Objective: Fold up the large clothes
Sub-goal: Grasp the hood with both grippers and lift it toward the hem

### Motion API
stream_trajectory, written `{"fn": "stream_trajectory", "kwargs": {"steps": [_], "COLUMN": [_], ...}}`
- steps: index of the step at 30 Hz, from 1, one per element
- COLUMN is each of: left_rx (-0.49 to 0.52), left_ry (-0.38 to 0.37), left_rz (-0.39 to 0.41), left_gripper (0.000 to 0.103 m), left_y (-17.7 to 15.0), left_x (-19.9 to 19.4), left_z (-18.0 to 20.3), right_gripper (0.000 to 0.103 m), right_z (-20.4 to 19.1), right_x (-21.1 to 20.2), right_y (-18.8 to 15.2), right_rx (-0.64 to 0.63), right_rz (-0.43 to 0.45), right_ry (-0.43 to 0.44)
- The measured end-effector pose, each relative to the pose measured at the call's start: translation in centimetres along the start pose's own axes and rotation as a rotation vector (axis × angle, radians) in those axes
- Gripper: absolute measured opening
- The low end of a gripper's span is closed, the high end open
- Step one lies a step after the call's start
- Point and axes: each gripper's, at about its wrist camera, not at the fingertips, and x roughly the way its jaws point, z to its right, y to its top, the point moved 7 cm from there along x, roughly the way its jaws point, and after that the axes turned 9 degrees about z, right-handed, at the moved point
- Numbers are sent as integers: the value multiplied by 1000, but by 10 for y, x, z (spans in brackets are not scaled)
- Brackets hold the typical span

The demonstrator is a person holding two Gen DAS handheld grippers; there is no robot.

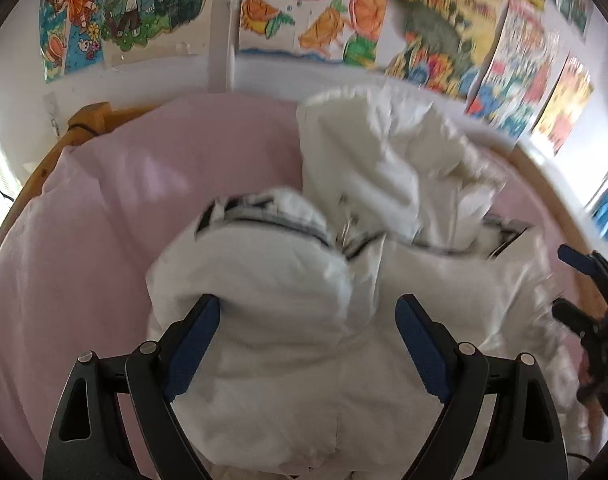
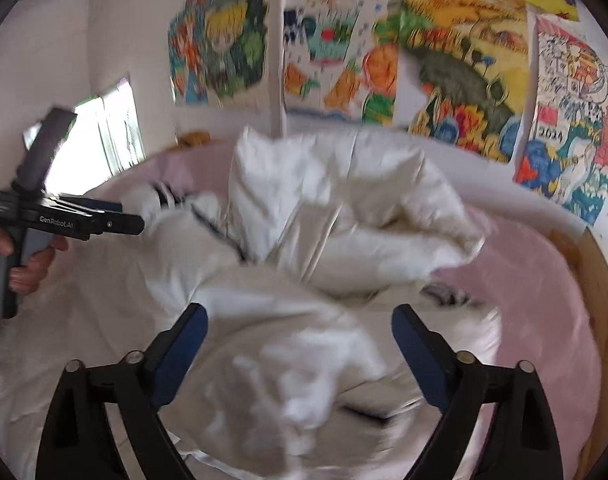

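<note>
jacket: white puffy coat [image 1: 287, 320] on pink bed [image 1: 103, 184], I judge soft, light, slippery
grab: I'd take hem corners
left tool [image 1: 308, 312]: released
right tool [image 2: 299, 320]: released

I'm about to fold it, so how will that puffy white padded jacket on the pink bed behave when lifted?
The puffy white padded jacket looks floppy, already slumped in soft mounds. Its bulk probably springs back, so folds may not stay. The sheen on its fabric suggests it may be slippery.

Wooden-framed bed [image 1: 83, 124] with pink sheet [image 1: 163, 152], bunched white puffy jacket [image 1: 287, 280] atop.
</note>
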Motion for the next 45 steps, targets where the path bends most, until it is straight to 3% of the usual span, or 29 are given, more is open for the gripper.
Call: {"fn": "stream_trajectory", "kwargs": {"steps": [2, 6, 11, 13, 17, 23, 28, 30, 32, 33, 35, 37, 39, 41, 43, 45], "left_rx": [6, 74, 9, -8, -51, -145, -270, -286, -272, -260, -270, -315, -336, -304, -216, -167], "left_ry": [-9, 44, 10, -9, 21, -8, -184, -196, -149, -92, -46, -55, -83, -72, -43, -75], "left_rz": [21, 20, -24, -39, -68, -146, -113, -108, -144, -184, -227, -240, -246, -256, -224, -157], "left_gripper": [86, 86, 86, 86, 86, 86, 86, 86, 86, 86, 85, 77, 26, 15, 11, 9], "left_y": [19, 52, 82, 92, 112, 130, 145, 148, 146, 142, 139, 140, 140, 138, 141, 147], "left_x": [-3, 11, 50, 66, 97, 140, 142, 144, 153, 163, 175, 181, 181, 179, 169, 150], "left_z": [-1, 4, -1, 0, -10, -20, -25, -28, -30, -33, -34, -30, -24, -13, 0, 14], "right_gripper": [98, 98, 98, 98, 98, 98, 97, 88, 69, 67, 61, 52, 37, 21, 17, 16], "right_z": [21, 83, 163, 176, 186, 201, 209, 210, 213, 214, 212, 210, 207, 202, 197, 192], "right_x": [-3, 19, 77, 100, 140, 172, 179, 177, 175, 174, 173, 174, 174, 171, 164, 149], "right_y": [16, 38, 56, 63, 81, 66, 55, 54, 49, 49, 48, 48, 48, 53, 64, 79], "right_rx": [25, 124, 354, 386, 398, 477, 586, 600, 608, 608, 582, 565, 549, 509, 482, 456], "right_rz": [-9, -73, -163, -190, -206, -273, -261, -255, -262, -267, -282, -294, -304, -299, -258, -207], "right_ry": [-6, -77, -119, -102, -94, -81, -15, -8, -23, -23, -31, -39, -45, -53, -49, -44]}}
